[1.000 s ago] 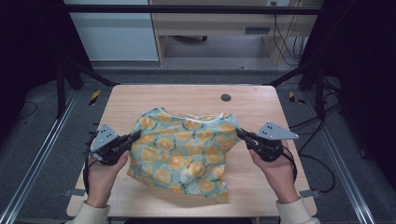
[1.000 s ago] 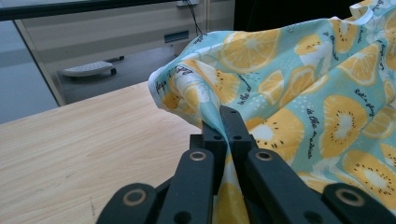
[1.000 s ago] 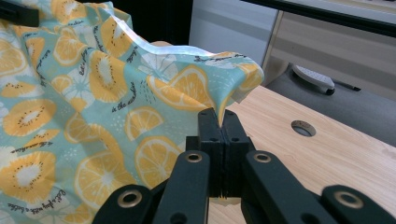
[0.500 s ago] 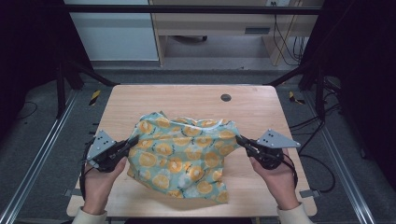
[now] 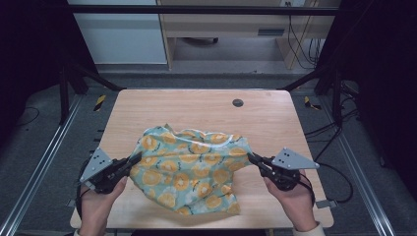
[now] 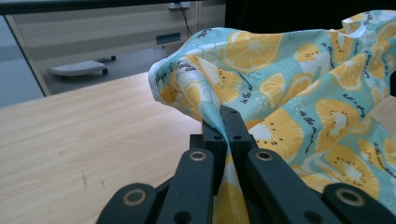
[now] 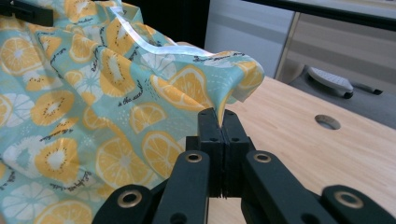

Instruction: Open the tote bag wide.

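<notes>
A teal cloth printed with orange slices (image 5: pixel 192 167) hangs stretched between both grippers over the near half of the wooden table (image 5: pixel 196 105), its lower part resting on the wood. My left gripper (image 5: pixel 136 158) is shut on the cloth's left edge; the left gripper view has the fabric (image 6: pixel 289 88) pinched between the closed jaws of the left gripper (image 6: pixel 223 114). My right gripper (image 5: pixel 252 157) is shut on the cloth's right edge, and in the right gripper view the cloth (image 7: pixel 93 102) folds into the closed jaws of the right gripper (image 7: pixel 218 116).
A round hole (image 5: pixel 238 103) sits in the table near the far edge. Metal frame rails (image 5: pixel 44 162) run along both sides, with cables (image 5: pixel 324 130) on the floor at right. A cabinet and desk (image 5: pixel 216 34) stand beyond the table.
Both grippers have pulled the cloth toward the near edge of the table and slightly lower. The cloth stays held between them.
</notes>
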The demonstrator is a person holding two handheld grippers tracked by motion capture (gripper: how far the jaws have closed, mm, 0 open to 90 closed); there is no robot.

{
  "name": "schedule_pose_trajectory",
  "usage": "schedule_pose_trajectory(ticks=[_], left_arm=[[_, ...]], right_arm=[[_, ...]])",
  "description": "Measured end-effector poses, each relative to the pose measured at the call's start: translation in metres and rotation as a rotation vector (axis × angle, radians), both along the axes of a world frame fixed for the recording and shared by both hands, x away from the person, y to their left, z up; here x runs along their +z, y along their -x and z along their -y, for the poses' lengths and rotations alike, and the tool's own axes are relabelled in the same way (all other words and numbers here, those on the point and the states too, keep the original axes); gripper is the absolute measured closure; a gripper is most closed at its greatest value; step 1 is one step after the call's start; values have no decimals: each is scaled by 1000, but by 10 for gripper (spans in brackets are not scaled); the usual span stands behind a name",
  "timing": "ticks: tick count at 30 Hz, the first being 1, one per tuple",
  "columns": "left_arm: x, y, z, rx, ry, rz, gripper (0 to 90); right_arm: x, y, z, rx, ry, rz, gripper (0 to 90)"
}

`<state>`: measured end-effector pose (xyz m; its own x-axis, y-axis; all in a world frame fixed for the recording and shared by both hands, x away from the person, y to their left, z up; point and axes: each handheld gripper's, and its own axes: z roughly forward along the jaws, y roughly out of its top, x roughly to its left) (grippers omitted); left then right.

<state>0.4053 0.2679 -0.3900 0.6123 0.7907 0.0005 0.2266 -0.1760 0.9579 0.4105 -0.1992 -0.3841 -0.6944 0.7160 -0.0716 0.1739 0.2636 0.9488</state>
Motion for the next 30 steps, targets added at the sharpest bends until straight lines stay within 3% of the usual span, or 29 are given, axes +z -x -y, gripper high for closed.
schedule_pose_trajectory(ticks=[7,10,16,20,22,30], left_arm=[[-10,14,-4,-28,-14,-22,900],[-12,23,-11,-64,-24,-26,900],[-16,30,-15,-111,-32,-40,900],[-21,34,-15,-146,-60,-59,900],[-24,35,-15,-161,-74,-73,900],[-40,33,-6,-236,-181,-148,900]], right_arm=[[-10,11,2,19,-19,-22,898],[-16,22,4,70,-27,-21,898],[-22,31,6,114,-14,-22,898],[-24,37,10,145,-19,-25,898],[-32,39,12,172,-3,-52,898],[-46,43,17,232,41,-113,898]])
